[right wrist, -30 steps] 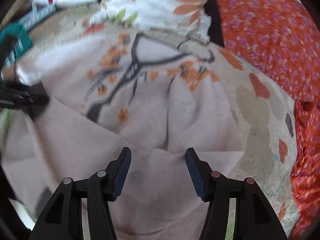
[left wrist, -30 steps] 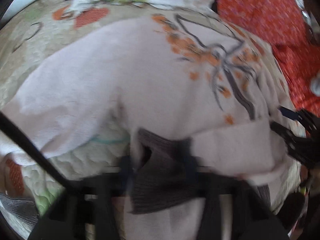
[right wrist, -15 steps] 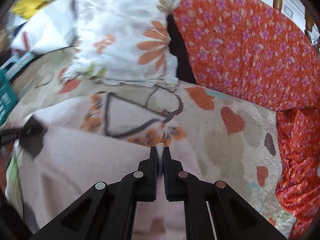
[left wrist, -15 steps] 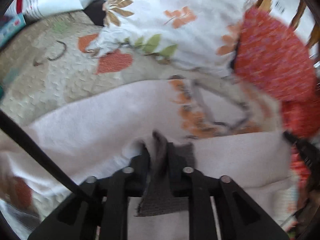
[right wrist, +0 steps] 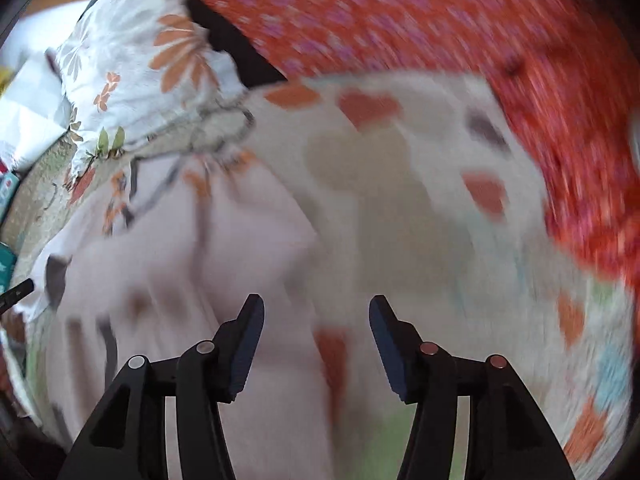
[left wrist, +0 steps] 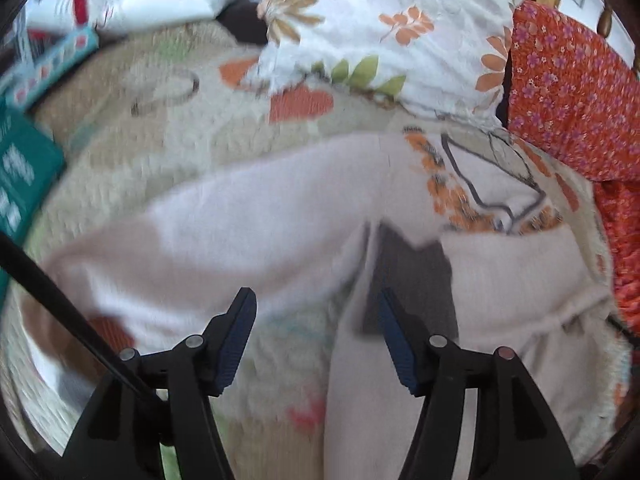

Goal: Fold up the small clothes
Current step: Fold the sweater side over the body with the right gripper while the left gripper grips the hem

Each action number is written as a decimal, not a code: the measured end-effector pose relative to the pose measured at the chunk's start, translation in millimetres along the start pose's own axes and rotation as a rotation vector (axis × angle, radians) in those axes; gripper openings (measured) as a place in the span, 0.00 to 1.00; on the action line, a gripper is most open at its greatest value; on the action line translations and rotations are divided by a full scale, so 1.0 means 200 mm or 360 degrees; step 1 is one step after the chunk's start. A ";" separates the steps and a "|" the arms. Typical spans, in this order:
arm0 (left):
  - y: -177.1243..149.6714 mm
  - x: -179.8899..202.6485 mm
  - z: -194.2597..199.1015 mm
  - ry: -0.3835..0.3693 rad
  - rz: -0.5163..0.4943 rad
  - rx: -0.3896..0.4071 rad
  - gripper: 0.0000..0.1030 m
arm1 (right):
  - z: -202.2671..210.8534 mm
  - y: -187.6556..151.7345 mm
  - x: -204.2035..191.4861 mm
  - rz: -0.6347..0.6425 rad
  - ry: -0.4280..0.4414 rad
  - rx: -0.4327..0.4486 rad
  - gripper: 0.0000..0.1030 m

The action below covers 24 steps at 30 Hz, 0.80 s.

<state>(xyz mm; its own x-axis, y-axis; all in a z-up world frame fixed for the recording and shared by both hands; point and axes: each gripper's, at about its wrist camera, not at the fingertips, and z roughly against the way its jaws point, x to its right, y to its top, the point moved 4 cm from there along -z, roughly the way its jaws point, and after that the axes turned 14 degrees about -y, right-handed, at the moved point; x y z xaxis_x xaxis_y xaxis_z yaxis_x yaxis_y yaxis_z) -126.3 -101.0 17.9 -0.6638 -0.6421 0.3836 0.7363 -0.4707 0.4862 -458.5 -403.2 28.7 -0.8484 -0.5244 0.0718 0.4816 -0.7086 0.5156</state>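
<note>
A pale pink sweater [left wrist: 280,216] with an orange and grey print [left wrist: 472,184] lies spread on a quilted bedspread [left wrist: 168,136]. Its grey ribbed cuff [left wrist: 412,276] rests on the folded sleeve. My left gripper [left wrist: 316,312] hovers just above, its jaws opening, with nothing pressed between the pads; the cuff lies beside the right fingertip. In the blurred right wrist view the sweater [right wrist: 192,264] lies at the left. My right gripper [right wrist: 316,316] hangs over its edge and the bedspread [right wrist: 400,200], jaws opening, nothing between them.
A white floral pillow [left wrist: 384,28] and an orange-red flowered cushion [left wrist: 572,92] lie at the far side. A teal box [left wrist: 24,172] sits at the left edge. A black cable [left wrist: 60,296] crosses the left wrist view. The cushion [right wrist: 460,32] fills the top right.
Both grippers were shut on the sweater half a second ago, the left on the grey cuff, the right on a fold. Both have let go, opened and pulled away.
</note>
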 end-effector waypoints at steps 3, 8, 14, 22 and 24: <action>-0.14 -0.03 0.03 -0.0217 0.0164 -0.0089 0.59 | 0.01 -0.28 0.10 -0.0080 0.0178 -0.0079 0.58; -0.35 -0.02 0.12 -0.0335 0.0283 -0.0086 0.65 | 0.02 -0.56 0.06 -0.0124 0.0314 -0.0051 0.58; -0.65 0.03 0.11 -0.0269 0.0225 -0.0159 0.66 | 0.03 -0.57 0.00 -0.0140 0.0381 0.0009 0.60; -0.78 0.26 0.02 -0.0011 -0.0232 -0.0167 0.71 | 0.10 -0.62 -0.05 -0.0334 0.0926 -0.0080 0.60; -0.77 0.26 0.03 -0.0026 -0.0222 -0.0168 0.66 | 0.16 -0.63 -0.04 -0.0317 0.0936 -0.0027 0.60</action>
<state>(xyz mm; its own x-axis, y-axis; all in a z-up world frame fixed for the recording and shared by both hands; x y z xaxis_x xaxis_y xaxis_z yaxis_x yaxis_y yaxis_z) -275.4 -58.2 -32.6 -0.7620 -0.5566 0.3310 0.6459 -0.6160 0.4509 -519.2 -294.3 -8.7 -0.6616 -0.5502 -0.5095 0.3340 -0.8245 0.4567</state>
